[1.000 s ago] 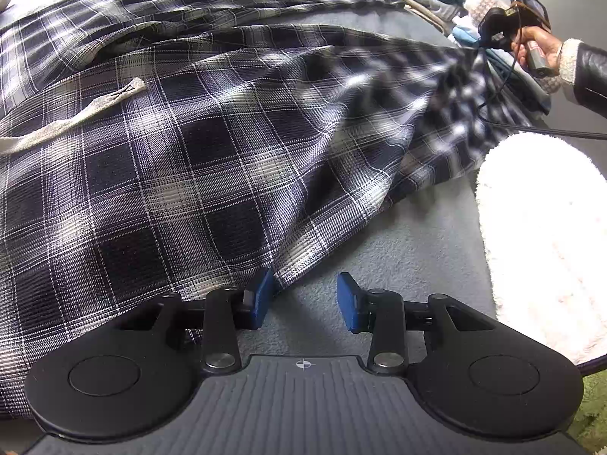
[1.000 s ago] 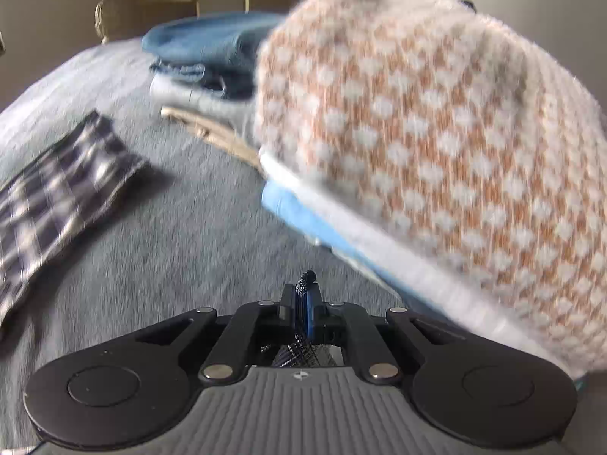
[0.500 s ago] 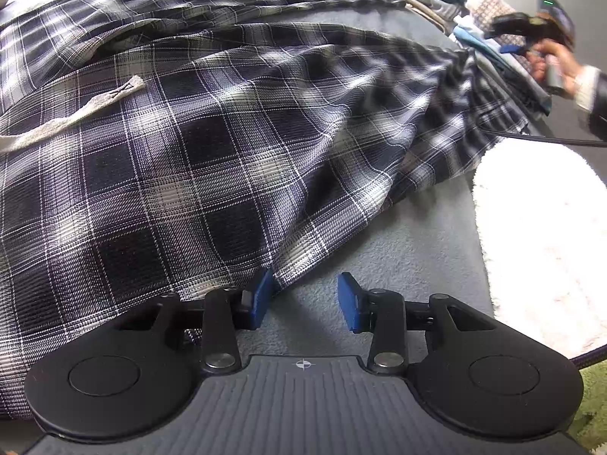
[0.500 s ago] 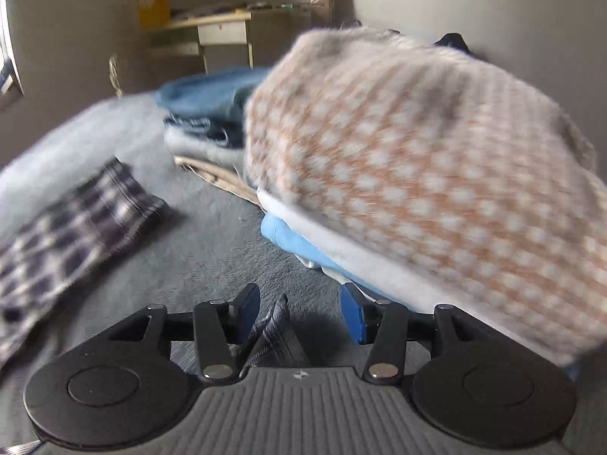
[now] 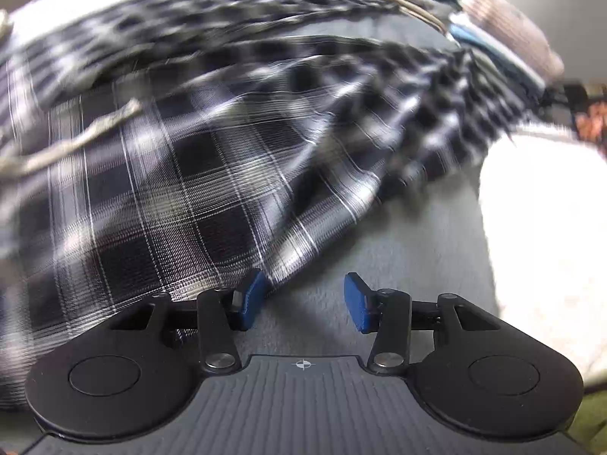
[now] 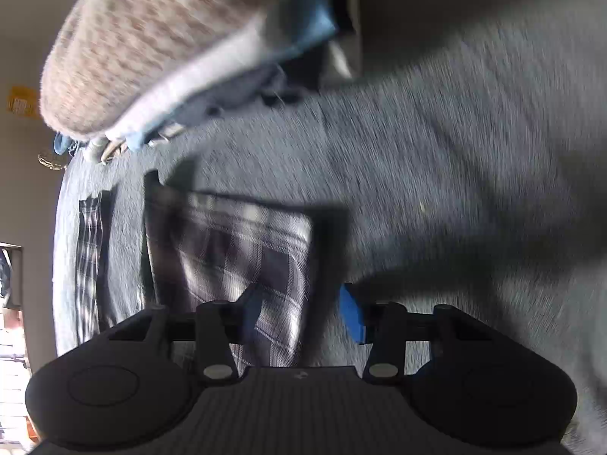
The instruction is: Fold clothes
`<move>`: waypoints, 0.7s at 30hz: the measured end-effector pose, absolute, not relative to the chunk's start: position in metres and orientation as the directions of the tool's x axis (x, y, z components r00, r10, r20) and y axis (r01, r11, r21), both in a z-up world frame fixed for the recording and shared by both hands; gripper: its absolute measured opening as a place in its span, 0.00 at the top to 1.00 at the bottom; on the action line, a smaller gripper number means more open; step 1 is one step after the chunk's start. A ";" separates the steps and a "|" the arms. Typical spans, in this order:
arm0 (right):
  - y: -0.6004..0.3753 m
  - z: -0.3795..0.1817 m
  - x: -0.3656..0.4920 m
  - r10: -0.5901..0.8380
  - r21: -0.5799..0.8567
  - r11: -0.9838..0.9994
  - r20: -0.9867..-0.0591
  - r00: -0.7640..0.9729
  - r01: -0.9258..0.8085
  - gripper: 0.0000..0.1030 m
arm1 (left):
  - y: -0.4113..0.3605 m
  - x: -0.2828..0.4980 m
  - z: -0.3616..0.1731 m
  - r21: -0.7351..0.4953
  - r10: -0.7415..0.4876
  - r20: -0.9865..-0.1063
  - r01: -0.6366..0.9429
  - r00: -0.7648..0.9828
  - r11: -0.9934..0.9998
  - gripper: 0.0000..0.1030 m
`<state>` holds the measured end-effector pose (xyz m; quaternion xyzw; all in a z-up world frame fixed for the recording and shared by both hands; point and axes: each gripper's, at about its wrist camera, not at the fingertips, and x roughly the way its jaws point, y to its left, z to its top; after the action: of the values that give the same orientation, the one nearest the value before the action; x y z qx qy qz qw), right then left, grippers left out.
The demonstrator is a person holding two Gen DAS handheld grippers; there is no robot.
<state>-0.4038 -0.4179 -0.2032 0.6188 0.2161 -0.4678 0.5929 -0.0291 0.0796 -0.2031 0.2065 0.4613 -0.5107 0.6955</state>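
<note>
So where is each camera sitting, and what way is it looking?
Left wrist view: sits on the left gripper, looking forward over its open blue fingers at the plaid garment on the grey cover; a blurred hand shows far right.
Right wrist view: sits on the right gripper, tilted, looking over its open fingers at a plaid end with the folded pile beyond; no hand shows.
Shared: plaid garment, grey cover, folded pile.

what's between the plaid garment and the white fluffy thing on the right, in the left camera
In the left wrist view, only a bare strip of the grey cover lies between the plaid garment and the white fluffy textile.
</note>
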 end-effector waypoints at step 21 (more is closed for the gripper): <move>-0.400 -0.187 -0.394 -0.394 0.604 -0.057 -0.745 0.538 0.795 0.98 | 0.125 -0.061 -0.191 0.074 -0.533 -0.783 0.898 0.322 0.434 0.56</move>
<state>-0.3935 -0.3998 -0.1865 0.5727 0.1749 -0.4477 0.6641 -0.0606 0.1246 -0.1905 0.2599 0.3515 -0.4643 0.7703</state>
